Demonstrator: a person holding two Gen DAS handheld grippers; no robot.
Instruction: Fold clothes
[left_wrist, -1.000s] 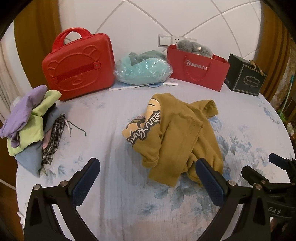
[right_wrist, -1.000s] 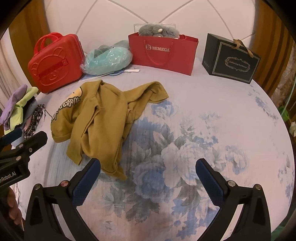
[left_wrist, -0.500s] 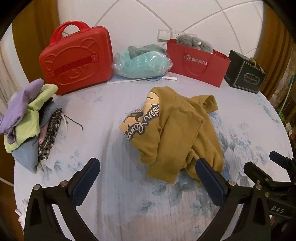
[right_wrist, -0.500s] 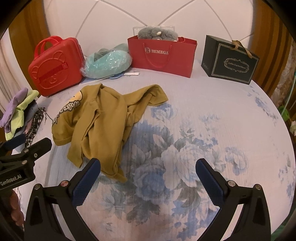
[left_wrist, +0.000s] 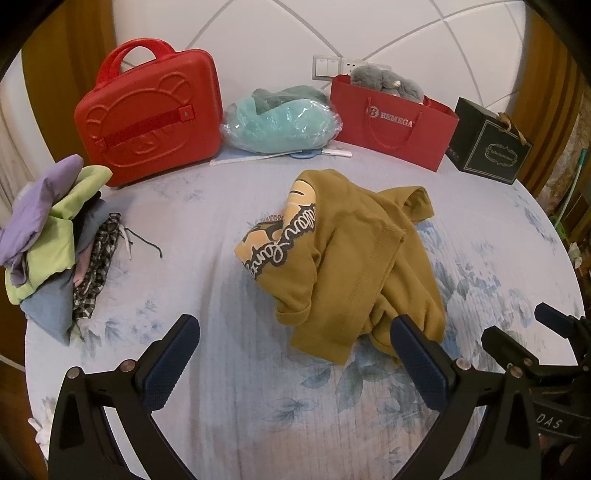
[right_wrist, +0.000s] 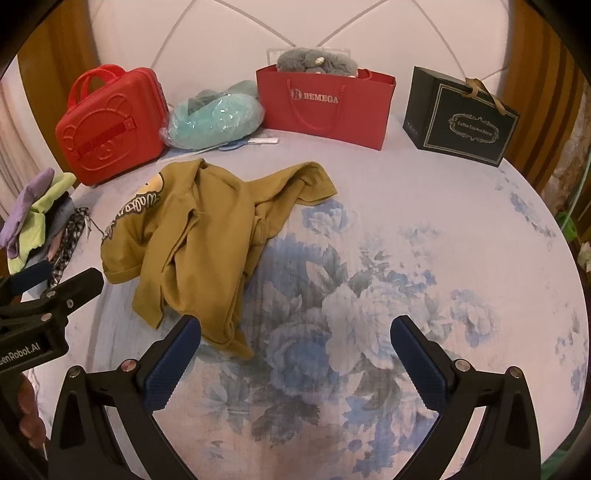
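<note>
A crumpled mustard-yellow shirt (left_wrist: 351, 258) with a printed front lies in a heap on the floral bedsheet (left_wrist: 207, 229); the right wrist view shows the same shirt (right_wrist: 207, 240) at centre left. My left gripper (left_wrist: 295, 354) hovers open just short of the shirt's near hem, its right finger (left_wrist: 417, 358) close to the cloth. Wide open too, my right gripper (right_wrist: 295, 354) hangs over bare sheet, the shirt's lower edge near its left finger (right_wrist: 173, 358). Neither holds anything.
A pile of other clothes (left_wrist: 48, 236) sits at the bed's left edge. Along the headboard stand a red case (left_wrist: 147, 118), a bagged teal bundle (left_wrist: 277, 122), a red paper bag (left_wrist: 391, 125) and a black gift bag (left_wrist: 491, 144).
Both grippers have shifted slightly relative to the bed; the shirt sits a little higher in the right view than a second ago. Nothing was grasped.
</note>
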